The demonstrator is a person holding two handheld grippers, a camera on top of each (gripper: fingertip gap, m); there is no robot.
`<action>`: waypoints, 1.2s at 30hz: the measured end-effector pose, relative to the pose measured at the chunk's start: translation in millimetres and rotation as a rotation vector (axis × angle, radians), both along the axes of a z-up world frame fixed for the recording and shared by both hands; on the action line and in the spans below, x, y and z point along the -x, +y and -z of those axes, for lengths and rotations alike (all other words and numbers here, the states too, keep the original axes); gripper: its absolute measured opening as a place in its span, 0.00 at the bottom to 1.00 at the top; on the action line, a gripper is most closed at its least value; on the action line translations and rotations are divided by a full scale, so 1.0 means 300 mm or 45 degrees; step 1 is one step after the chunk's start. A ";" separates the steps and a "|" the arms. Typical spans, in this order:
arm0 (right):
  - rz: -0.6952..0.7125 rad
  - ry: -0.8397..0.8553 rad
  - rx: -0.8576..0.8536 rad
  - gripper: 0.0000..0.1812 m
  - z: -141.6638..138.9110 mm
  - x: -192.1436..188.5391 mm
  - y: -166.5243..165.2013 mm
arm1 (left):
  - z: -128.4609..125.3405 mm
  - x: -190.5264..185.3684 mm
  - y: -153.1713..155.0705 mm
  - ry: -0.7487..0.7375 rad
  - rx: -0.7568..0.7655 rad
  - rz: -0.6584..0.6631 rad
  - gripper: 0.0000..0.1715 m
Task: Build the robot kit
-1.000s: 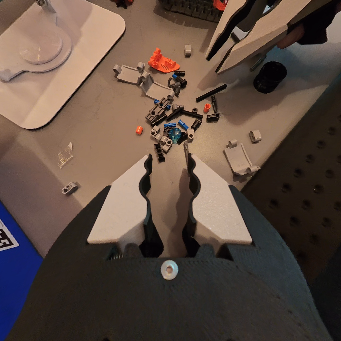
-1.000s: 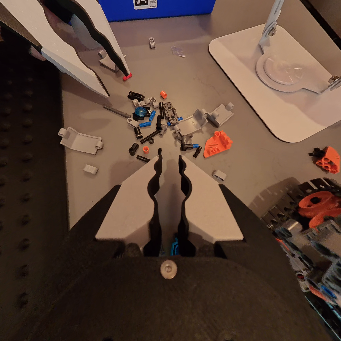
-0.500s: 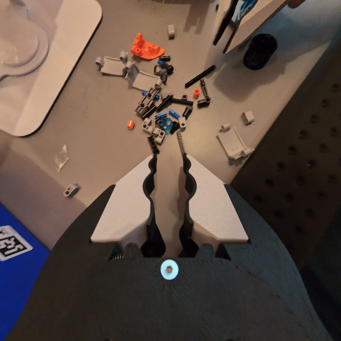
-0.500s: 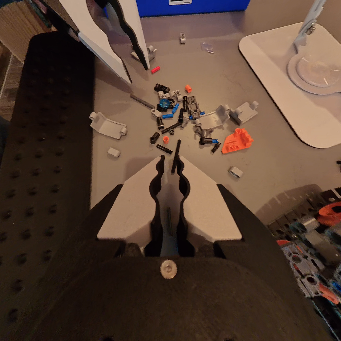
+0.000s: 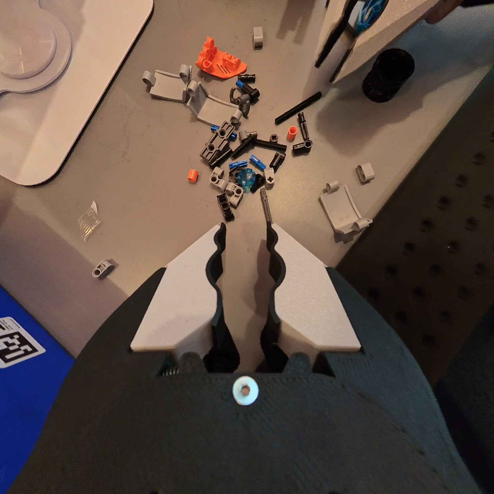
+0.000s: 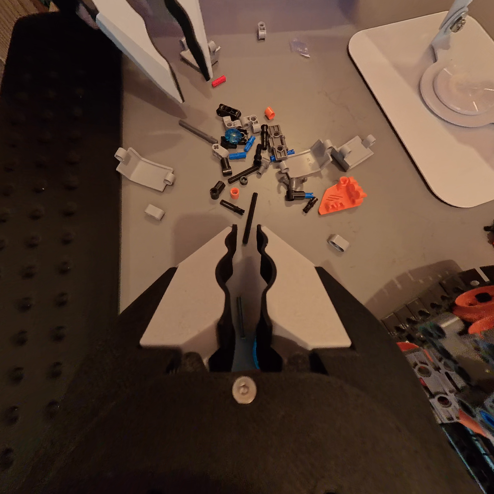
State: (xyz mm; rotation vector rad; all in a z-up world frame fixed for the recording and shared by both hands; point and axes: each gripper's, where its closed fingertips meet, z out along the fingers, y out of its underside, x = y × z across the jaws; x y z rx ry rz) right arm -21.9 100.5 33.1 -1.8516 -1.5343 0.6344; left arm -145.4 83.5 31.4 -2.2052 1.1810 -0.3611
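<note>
A pile of small building pieces lies on the grey table (image 5: 133,165): a blue dome (image 5: 246,179), an orange panel (image 5: 219,64), grey curved panels (image 5: 213,105) and black pins. My left gripper (image 5: 245,227) is open and empty, just short of the pile, with a grey axle (image 5: 266,204) at its right fingertip. My right gripper (image 6: 246,227) is nearly closed on a blue piece (image 6: 254,350) wedged deep between its fingers. A black axle (image 6: 250,217) lies on the table between its tips. The left gripper's fingers (image 6: 139,50) hang at the top left there.
A white stand base (image 6: 401,120) sits beside the pile. A black studded mat (image 6: 53,213) borders the table. A partly built model (image 6: 454,347) is at the right gripper's right. A black tyre (image 5: 387,77), a blue box (image 5: 21,374) and a grey panel (image 5: 342,211) lie around. Spacing between my two grippers at the tips: around 12 cm. My right tips are about 10 cm from the blue dome (image 5: 246,179), my left tips only 5 cm. It is also in sight in the right wrist view (image 6: 233,135).
My right gripper has drawn back from the pile, so the black axle now shows whole in front of its tips. My left gripper has narrowed slightly and backed off a little.
</note>
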 end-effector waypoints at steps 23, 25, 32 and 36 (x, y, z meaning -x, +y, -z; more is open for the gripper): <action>-0.170 -0.148 0.059 0.08 0.059 0.074 -0.024 | 0.011 -0.057 -0.045 -0.070 0.024 0.100 0.17; -0.198 -0.178 0.112 0.07 0.067 0.062 -0.044 | 0.012 -0.054 -0.050 -0.071 0.027 0.097 0.17; -0.179 -0.067 0.126 0.10 0.004 0.114 -0.061 | 0.013 -0.039 -0.048 -0.078 0.042 0.057 0.17; -0.124 -0.074 0.115 0.10 0.004 0.153 -0.058 | 0.009 -0.023 -0.049 -0.075 0.038 0.041 0.18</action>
